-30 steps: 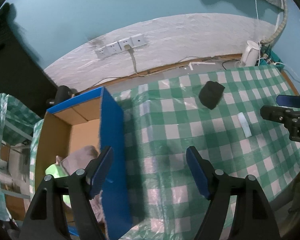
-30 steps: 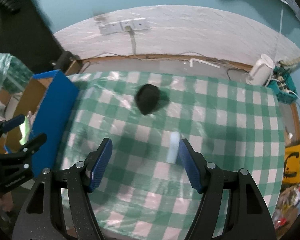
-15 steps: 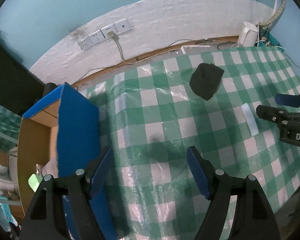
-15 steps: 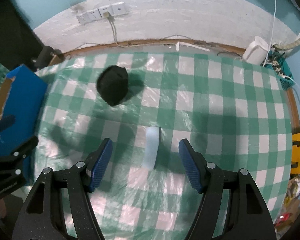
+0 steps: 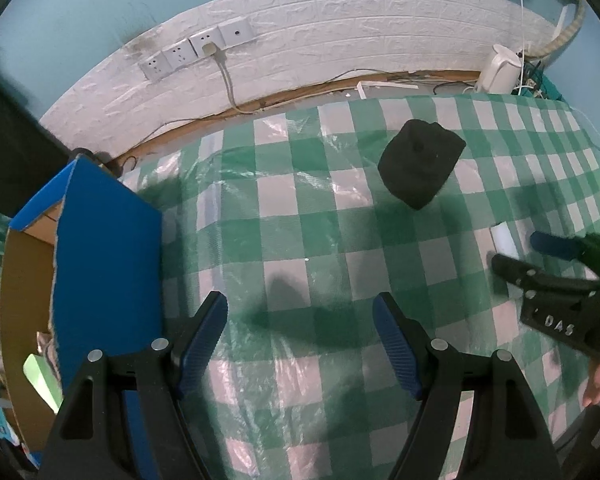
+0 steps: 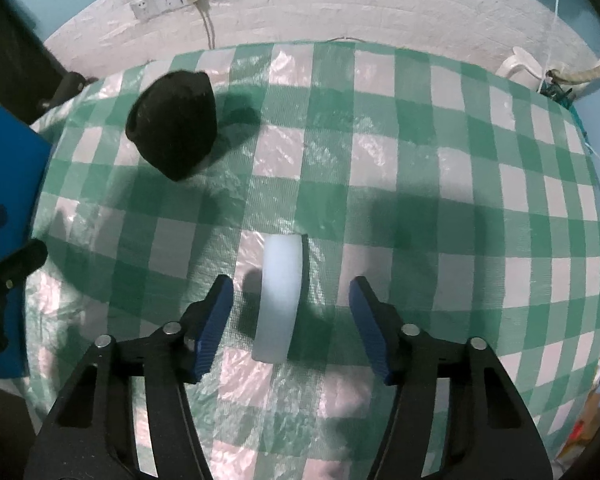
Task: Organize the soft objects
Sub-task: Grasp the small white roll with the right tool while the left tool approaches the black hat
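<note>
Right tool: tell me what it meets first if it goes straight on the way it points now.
Probably the white foam strip, lying on the checked tablecloth between the right tool's closing, not yet touching fingers.

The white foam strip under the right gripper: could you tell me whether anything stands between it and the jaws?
Nothing visible does. The white foam strip lies flat on the checked tablecloth between the open fingers of the right gripper, whose jaws have just been closing, with bare cloth either side. The black foam block sits well away.
</note>
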`<control>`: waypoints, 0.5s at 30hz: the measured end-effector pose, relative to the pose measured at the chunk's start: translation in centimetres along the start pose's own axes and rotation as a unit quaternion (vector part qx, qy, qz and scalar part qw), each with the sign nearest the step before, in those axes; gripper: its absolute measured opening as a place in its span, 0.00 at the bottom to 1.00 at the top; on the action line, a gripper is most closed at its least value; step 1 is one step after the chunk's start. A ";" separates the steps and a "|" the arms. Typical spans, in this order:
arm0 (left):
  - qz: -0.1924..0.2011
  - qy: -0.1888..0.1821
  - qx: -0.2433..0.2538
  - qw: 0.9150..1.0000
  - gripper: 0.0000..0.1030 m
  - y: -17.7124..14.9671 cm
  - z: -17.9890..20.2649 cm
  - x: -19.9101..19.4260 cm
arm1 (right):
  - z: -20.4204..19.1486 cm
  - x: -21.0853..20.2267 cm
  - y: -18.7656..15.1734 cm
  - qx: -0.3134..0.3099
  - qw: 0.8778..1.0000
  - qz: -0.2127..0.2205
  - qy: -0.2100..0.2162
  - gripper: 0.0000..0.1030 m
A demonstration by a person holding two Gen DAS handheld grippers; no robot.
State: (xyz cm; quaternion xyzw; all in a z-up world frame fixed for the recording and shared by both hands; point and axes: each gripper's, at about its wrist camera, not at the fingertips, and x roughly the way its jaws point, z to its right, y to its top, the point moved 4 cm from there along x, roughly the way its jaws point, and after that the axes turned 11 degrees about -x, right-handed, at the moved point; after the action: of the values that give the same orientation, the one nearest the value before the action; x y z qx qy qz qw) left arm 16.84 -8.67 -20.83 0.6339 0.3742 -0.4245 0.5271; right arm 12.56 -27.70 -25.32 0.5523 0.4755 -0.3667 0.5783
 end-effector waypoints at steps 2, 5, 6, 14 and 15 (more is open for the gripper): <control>-0.001 -0.004 -0.001 1.000 0.74 0.2 0.1 0.3 | -0.2 0.6 -0.2 -0.008 1.000 -0.006 -0.002 0.50; -0.004 -0.006 0.003 1.000 0.74 0.3 0.4 0.8 | -0.4 0.6 -0.2 -0.025 0.999 0.000 -0.021 0.38; -0.007 -0.006 0.004 1.000 0.74 0.3 0.5 1.0 | -0.4 0.6 -0.2 -0.027 0.999 0.001 -0.024 0.33; -0.011 -0.022 0.004 1.000 0.75 1.3 1.7 1.9 | -0.8 0.1 0.0 -0.034 0.999 0.009 -0.009 0.13; -0.009 -0.026 0.006 1.000 0.78 1.6 2.0 1.9 | -0.5 0.0 0.2 -0.029 1.000 0.011 -0.005 0.13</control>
State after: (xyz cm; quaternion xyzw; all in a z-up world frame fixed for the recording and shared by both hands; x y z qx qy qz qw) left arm 18.70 -10.83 -22.24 0.6223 0.3635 -0.4475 0.5295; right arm 12.65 -27.19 -25.28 0.5387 0.4766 -0.3495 0.6004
